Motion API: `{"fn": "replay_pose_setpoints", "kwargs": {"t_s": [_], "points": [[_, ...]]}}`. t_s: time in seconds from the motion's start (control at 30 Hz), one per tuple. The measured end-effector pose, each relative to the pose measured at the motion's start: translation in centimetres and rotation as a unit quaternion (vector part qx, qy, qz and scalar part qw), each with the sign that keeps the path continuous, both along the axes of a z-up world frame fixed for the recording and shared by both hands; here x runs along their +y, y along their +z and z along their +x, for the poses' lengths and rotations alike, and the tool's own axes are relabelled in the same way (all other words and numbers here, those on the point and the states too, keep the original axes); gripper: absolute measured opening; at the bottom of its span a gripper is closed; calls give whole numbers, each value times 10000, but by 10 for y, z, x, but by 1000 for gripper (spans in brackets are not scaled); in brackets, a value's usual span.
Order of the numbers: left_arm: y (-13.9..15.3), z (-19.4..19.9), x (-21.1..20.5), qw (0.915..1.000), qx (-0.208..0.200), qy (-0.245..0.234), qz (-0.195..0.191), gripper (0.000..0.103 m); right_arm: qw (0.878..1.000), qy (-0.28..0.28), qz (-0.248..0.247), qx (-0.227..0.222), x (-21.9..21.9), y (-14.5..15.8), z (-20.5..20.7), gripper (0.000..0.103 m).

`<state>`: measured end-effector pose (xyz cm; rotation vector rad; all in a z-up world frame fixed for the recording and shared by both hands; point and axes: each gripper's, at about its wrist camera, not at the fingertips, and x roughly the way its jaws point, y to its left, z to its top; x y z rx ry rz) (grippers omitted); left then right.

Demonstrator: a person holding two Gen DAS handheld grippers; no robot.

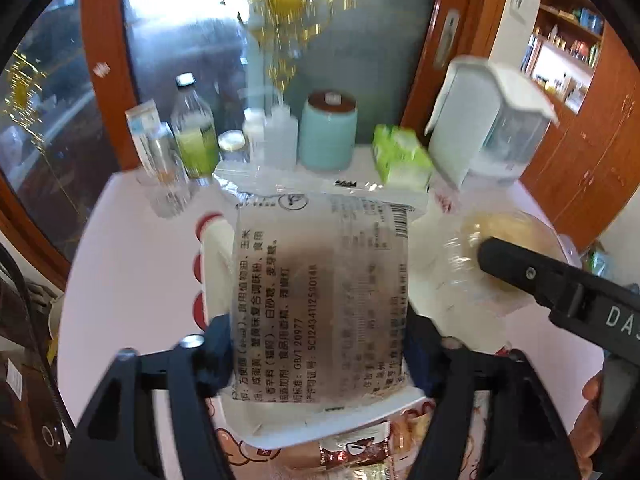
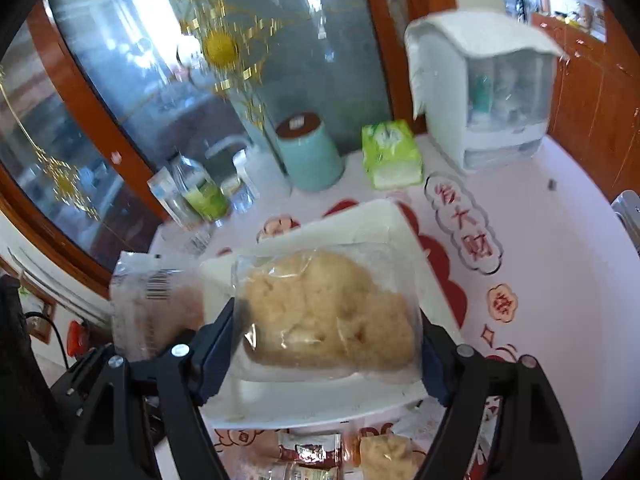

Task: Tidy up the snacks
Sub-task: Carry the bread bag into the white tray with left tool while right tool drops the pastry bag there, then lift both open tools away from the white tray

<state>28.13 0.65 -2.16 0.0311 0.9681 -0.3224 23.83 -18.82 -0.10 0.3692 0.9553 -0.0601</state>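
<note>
My left gripper (image 1: 320, 344) is shut on a clear snack packet with printed text (image 1: 320, 300), held above a white tray (image 1: 218, 256). My right gripper (image 2: 326, 344) is shut on a clear bag of pale yellow snack (image 2: 324, 308), also above the white tray (image 2: 360, 224). The right gripper's black finger (image 1: 532, 276) and its snack bag (image 1: 504, 232) show at the right of the left wrist view. The left packet (image 2: 148, 300) shows at the left of the right wrist view. More wrapped snacks (image 2: 316, 456) lie on the table below the tray.
The table (image 2: 560, 240) has a pink cloth with red designs. At the back stand a teal canister (image 1: 328, 132), a green tissue pack (image 1: 400, 156), a white storage box (image 1: 488, 120), and bottles (image 1: 194, 132). A glass cabinet door is behind.
</note>
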Motion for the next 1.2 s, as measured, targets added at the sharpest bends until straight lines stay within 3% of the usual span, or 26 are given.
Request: {"fn": "replay_pose_setpoints", "kwargs": {"t_s": [0.1, 0.2, 0.37, 0.53, 0.67, 0.9, 1.2], "points": [[-15, 7, 2, 9994, 177, -22, -285, 92, 9996, -6, 19, 266, 3, -18, 12, 79], [-20, 8, 7, 9981, 212, 98, -567, 94, 9995, -81, 167, 245, 4, -24, 6, 81], [-20, 0, 3, 9986, -15, 14, -520, 94, 9985, -266, 455, 179, 1, -25, -6, 86], [-10, -22, -4, 9978, -372, -355, -407, 94, 9986, -451, 291, 2, 2, -19, -25, 86], [0, -40, -3, 9960, -531, -491, -527, 94, 9981, -526, 285, -127, 2, -12, -43, 86], [14, -68, 4, 9963, -562, -433, -480, 83, 9964, -733, 204, -365, 5, 6, -82, 86], [39, -115, 23, 9953, -787, -405, -387, 83, 9960, -645, 51, -609, 20, 32, -125, 86]]}}
